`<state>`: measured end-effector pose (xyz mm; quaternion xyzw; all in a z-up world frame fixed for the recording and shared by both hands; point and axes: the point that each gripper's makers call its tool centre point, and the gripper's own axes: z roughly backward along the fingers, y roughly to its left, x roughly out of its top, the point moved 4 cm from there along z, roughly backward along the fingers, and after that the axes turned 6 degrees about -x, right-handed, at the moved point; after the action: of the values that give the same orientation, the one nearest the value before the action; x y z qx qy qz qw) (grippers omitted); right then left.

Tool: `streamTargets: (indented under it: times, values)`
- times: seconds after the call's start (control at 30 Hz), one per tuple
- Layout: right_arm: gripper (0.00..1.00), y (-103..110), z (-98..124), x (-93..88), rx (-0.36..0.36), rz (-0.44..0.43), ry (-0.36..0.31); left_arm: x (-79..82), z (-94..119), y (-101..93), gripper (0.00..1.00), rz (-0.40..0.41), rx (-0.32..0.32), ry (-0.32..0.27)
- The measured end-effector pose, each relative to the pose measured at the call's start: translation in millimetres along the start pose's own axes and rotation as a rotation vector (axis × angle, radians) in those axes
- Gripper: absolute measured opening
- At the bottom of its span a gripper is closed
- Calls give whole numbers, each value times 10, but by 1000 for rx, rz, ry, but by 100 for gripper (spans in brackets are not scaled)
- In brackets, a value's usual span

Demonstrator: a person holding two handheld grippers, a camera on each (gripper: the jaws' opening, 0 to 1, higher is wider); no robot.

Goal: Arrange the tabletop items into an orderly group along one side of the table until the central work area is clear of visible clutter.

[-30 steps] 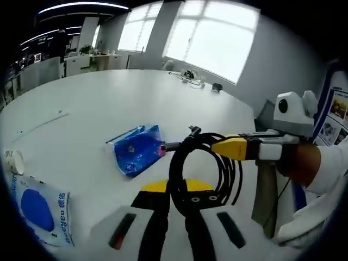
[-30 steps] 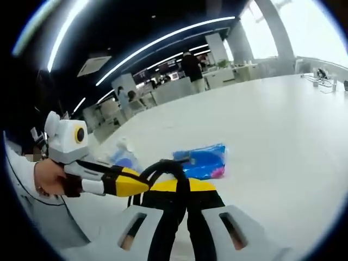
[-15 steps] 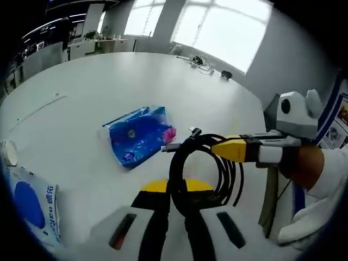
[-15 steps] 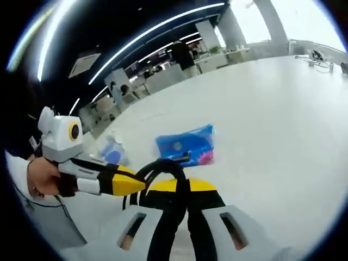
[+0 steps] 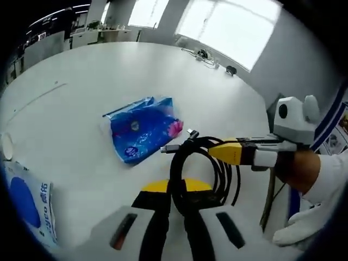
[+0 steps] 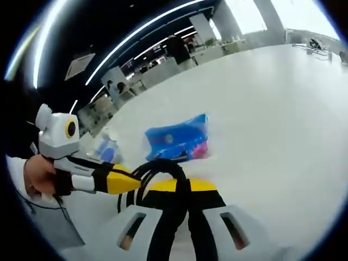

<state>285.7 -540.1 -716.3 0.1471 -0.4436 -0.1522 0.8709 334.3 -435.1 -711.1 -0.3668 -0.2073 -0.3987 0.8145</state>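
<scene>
While the coiled black cable [image 5: 202,171] hangs as an upright loop pinched from both sides, its connector ends [image 5: 176,145] poke out toward the blue tissue pack [image 5: 142,128], which lies flat on the white table [image 5: 81,87] just beyond the coil, well in from the table's far edge. The left gripper [image 5: 175,202] has its jaws together on the bottom of the loop, and the right gripper [image 5: 235,151] comes in from the right with its yellow tips clamped on the loop's upper side; in the right gripper view its own jaws [image 6: 182,200] are likewise closed on the cable. The pack's long axis runs diagonally away from both claws, straight ahead of the coil. Near the table's near-left edge lie a second blue-and-white pack [image 5: 30,204] and a white roll [image 5: 6,145]; that edge looks the likelier grouping side.
</scene>
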Motion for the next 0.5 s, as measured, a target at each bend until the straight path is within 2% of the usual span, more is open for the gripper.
streamTargets:
  times: [0.17, 0.5]
  values:
    - [3, -2, -48, -35, -1, -1, 14, -47, -20, 38, 4, 46, -6, 28]
    - [3, -48, -95, -82, -8, 0, 25, -48, -54, 80, 4, 106, -15, 21]
